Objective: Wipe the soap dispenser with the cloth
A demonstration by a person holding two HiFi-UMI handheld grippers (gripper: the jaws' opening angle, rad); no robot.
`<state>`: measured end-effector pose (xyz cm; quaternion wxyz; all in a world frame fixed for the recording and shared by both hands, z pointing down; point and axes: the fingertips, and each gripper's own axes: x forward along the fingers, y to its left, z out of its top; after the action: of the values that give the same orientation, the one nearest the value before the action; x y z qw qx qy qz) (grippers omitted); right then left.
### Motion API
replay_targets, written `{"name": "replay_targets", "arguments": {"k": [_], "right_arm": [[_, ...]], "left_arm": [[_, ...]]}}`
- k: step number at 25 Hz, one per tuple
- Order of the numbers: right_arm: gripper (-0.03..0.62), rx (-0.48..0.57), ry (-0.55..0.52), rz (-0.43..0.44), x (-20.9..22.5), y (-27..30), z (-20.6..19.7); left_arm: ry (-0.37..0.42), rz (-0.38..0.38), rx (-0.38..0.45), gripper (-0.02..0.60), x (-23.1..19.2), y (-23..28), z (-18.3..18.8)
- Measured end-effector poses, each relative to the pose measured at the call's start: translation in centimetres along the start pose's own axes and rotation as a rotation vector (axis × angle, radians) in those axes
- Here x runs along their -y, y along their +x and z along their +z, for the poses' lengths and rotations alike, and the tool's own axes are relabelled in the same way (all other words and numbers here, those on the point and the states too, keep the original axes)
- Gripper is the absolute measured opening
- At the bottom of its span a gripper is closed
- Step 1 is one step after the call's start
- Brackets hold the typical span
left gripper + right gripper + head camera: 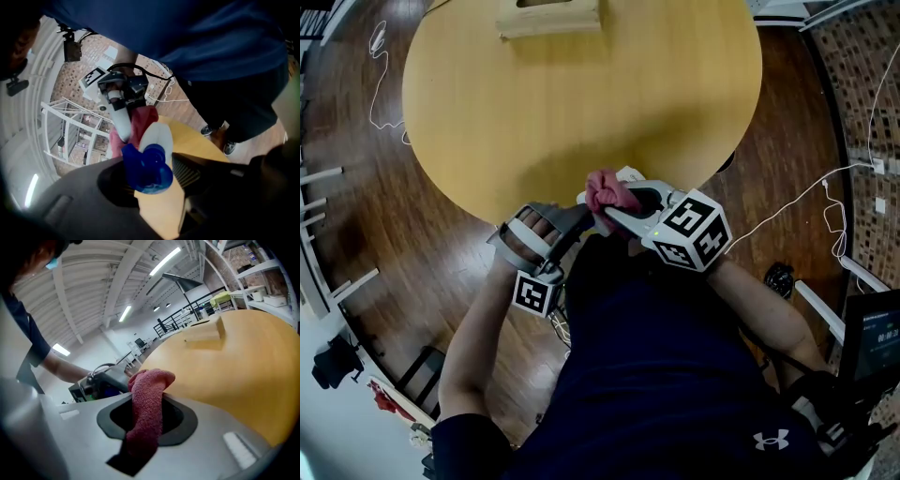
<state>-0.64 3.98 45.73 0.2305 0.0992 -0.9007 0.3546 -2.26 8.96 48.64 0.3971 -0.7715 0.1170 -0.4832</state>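
while held up at the near rim of the table [581,103]: soap dispenser [157,137] and cloth [605,190], brought together just in front of the person's chest.
left gripper [150,180]: closed narrow on the soap dispenser, with a dark jaw pressed to either side of it.
soap dispenser: white body with a blue pump head, pump end turned toward the left gripper's camera; off the table, above its near edge.
right gripper [146,420]: clamped on the cloth, with a fold caught between the grey jaws and a bunch standing past the tips.
cloth: red terry; lay against the far side of the white body, seemingly touching it, between the tips of the two grippers.
table: round, pale yellow wood, bare on the near half, with a wooden box [548,17] at the far edge.
floor [375,216]: dark wood planks, crossed by white cables [787,202] on the right and at the upper left.
person: dark blue shirt, forearms bent inward toward each other, seen from above.
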Motion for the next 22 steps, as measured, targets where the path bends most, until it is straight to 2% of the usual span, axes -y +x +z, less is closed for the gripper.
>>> {"name": "replay_targets", "arguments": {"k": [1, 3, 7, 10, 13, 16, 19, 22], "right_arm": [[0.110, -0.011, -0.011, -0.016, 0.1, 0.4, -0.6], [0.110, -0.027, -0.011, -0.110, 2.3, 0.2, -1.9], [0.110, -0.051, 0.081, -0.359, 9.5, -2.5, -4.4], [0.110, -0.078, 0.110, -0.456, 11.8, -4.1, -4.8], [0.110, -0.021, 0.048, -0.428, 9.0, -3.3, -2.2], [0.111, -0.021, -0.076, -0.357, 5.2, -0.5, -0.7], [0.111, -0.057, -0.138, -0.355, 5.0, 1.2, -1.5], [0.110, -0.064, -0.119, -0.379, 6.3, 0.9, -2.6]], "left_arm": [[0.006, 0.001, -0.004, 0.218, 0.1, 0.0, -0.1], [0.002, 0.003, -0.014, 0.215, 0.4, 0.0, -0.5], [-0.081, 0.022, -0.046, 0.207, 0.9, -0.4, -1.6], [-0.124, 0.031, -0.080, 0.201, 1.5, 0.2, -2.4], [-0.160, 0.040, -0.101, 0.178, 2.4, 1.0, -2.8], [-0.302, 0.037, -0.113, 0.144, 2.7, 2.4, -2.6], [-0.427, 0.017, -0.143, 0.144, 3.2, 4.1, -2.8], [-0.531, -0.017, -0.161, 0.144, 4.7, 5.1, -2.7]]}}
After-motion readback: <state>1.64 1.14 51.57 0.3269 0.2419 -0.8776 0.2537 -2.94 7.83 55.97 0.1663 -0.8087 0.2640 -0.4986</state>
